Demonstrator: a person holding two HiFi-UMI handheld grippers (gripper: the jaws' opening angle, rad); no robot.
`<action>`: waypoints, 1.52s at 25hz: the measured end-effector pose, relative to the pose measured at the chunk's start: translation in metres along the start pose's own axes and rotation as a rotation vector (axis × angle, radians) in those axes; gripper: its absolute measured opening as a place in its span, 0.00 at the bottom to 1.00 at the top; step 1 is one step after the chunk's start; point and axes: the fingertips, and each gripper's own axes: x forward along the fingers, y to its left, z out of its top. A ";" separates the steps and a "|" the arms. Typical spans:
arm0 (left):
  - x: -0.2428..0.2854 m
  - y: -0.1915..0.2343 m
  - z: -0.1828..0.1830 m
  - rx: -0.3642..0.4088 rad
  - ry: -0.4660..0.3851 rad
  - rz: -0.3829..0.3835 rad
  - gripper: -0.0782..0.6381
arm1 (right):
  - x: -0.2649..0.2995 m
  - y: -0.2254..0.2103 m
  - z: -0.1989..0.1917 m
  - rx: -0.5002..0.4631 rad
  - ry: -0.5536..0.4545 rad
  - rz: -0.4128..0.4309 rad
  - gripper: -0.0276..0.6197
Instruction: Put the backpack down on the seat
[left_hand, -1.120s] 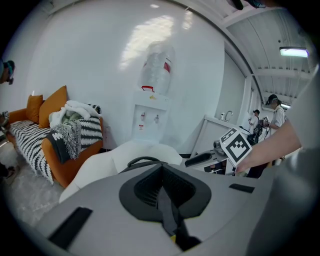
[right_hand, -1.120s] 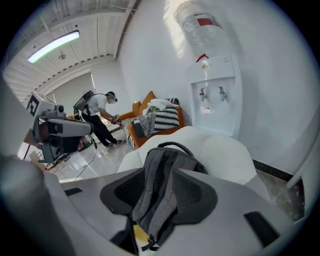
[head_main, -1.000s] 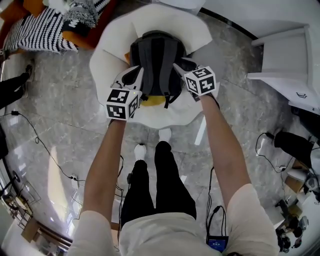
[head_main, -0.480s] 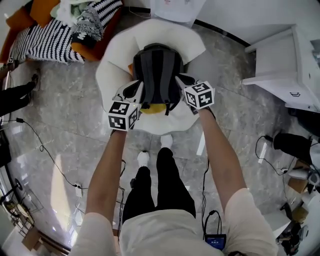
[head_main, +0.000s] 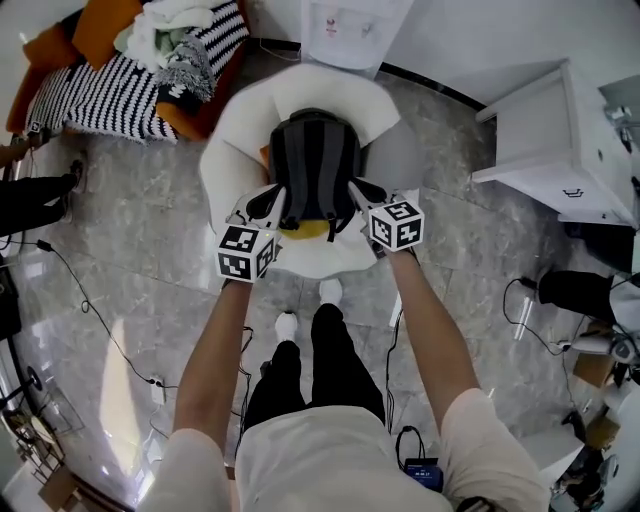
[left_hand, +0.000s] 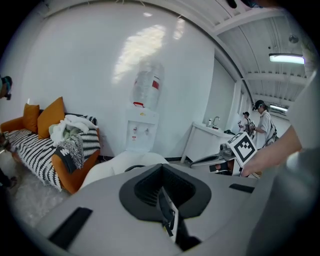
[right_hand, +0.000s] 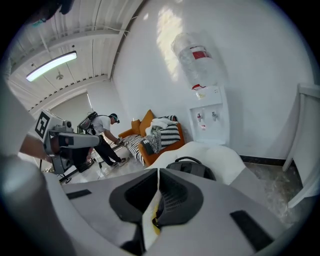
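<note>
The backpack (head_main: 315, 165) stood upright in the middle of the round white seat (head_main: 230, 165), its weight apparently resting on the cushion. The left tongs (left_hand: 163, 202) were clenched with nothing between them, close beside the pack's lower left side. Whether they brushed it, the head view could not settle. The right tongs (right_hand: 157, 192) had just been closing and were pressed together too, empty, with the pack seen beyond their tips on the seat.

So the main job looked done, with the pack down and neither grip on it. What seemed left was small: draw both arms back from the seat and check that the pack stood rather than slumping toward the front edge.
</note>
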 end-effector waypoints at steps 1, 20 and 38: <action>-0.006 0.000 0.001 -0.004 -0.001 0.005 0.13 | -0.005 0.005 0.002 0.009 -0.011 0.000 0.09; -0.119 -0.047 0.060 0.011 -0.122 -0.022 0.13 | -0.151 0.100 0.066 0.076 -0.219 -0.031 0.09; -0.251 -0.092 0.074 0.042 -0.205 -0.096 0.13 | -0.260 0.210 0.074 0.043 -0.272 -0.022 0.09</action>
